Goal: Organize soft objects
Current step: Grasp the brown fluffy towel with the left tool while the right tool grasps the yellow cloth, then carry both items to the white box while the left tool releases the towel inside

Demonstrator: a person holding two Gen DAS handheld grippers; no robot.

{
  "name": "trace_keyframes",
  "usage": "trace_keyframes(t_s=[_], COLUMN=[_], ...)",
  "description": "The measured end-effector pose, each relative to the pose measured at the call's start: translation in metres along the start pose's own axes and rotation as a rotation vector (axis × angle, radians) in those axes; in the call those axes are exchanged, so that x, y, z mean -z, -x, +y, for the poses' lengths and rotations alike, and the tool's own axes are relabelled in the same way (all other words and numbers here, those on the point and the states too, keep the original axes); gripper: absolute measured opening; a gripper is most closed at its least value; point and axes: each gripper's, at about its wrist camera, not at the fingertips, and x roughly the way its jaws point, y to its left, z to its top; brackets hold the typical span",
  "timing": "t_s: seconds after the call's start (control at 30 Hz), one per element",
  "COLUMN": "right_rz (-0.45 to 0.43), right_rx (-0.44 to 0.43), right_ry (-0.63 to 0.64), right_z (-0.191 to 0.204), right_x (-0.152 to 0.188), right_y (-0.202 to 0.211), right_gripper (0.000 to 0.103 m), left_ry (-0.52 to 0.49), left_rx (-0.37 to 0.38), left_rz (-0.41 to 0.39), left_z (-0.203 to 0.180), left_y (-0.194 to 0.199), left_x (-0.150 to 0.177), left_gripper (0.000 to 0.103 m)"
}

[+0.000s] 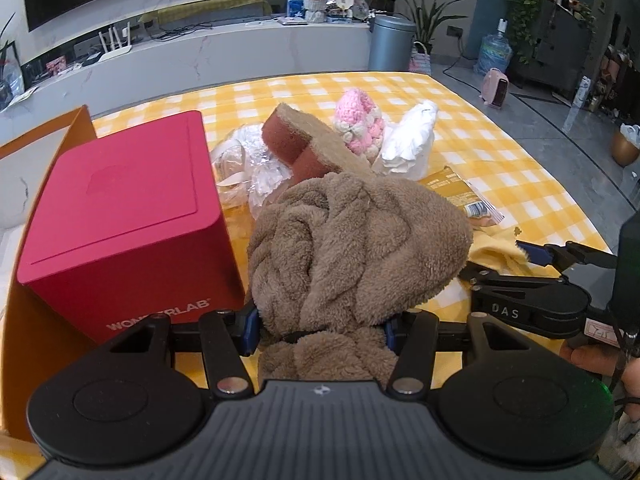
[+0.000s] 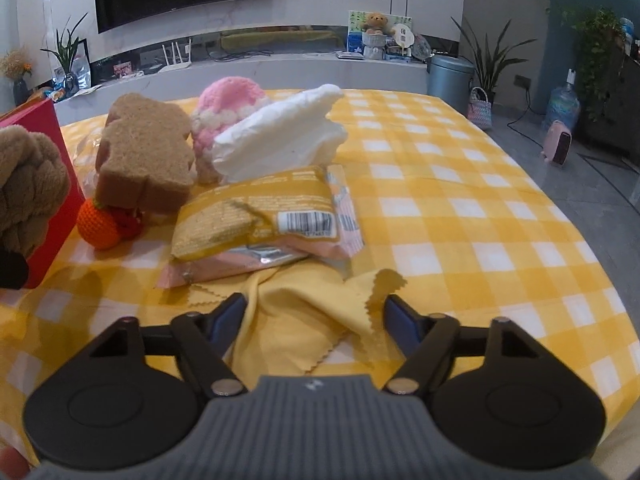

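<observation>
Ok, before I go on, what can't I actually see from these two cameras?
- Left wrist view: the brown fleece cloth in the left hand-held gripper hides the table behind it.
- Same view: the orange box is cut off by the edge, its inside hidden by the red box.
- Right wrist view: the snack packets cover the yellow cloth's far end.

Wide open checkered tablecloth (image 2: 460, 216) on the right; red box (image 1: 120, 224) and sponge (image 2: 146, 156) crowding the left.
</observation>
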Motion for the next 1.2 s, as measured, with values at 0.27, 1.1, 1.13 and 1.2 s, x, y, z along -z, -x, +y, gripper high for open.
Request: trace_keyframes(t_s=[0.27, 1.1, 1.13, 1.2], right_rz=[0.015, -0.135, -0.147, -0.159], right_rx=[0.034, -0.029, -0.031, -0.044], right_ry=[0.018, -0.296, -0.299, -0.293], right_z=[-0.003, -0.046, -0.044, -0.040], right_x=[-0.002, -0.044, -0.045, -0.048], right_y=[0.005, 0.104, 0.108, 0.114], right_gripper=[0.002, 0.001, 0.001, 0.001], left_ry=[0.013, 0.031, 0.020, 0.013], left_rx=[-0.008, -0.011, -0.012, -0.013], left_rz=[-0.020, -0.058, -0.065, -0.075], left_z=[0.003, 0.005, 0.004, 0.005], left_y=[0.013, 0.052, 0.055, 0.061], left_x=[-0.001, -0.014, -0.015, -0.018], left_gripper=[0.062, 0.062, 0.062, 0.062])
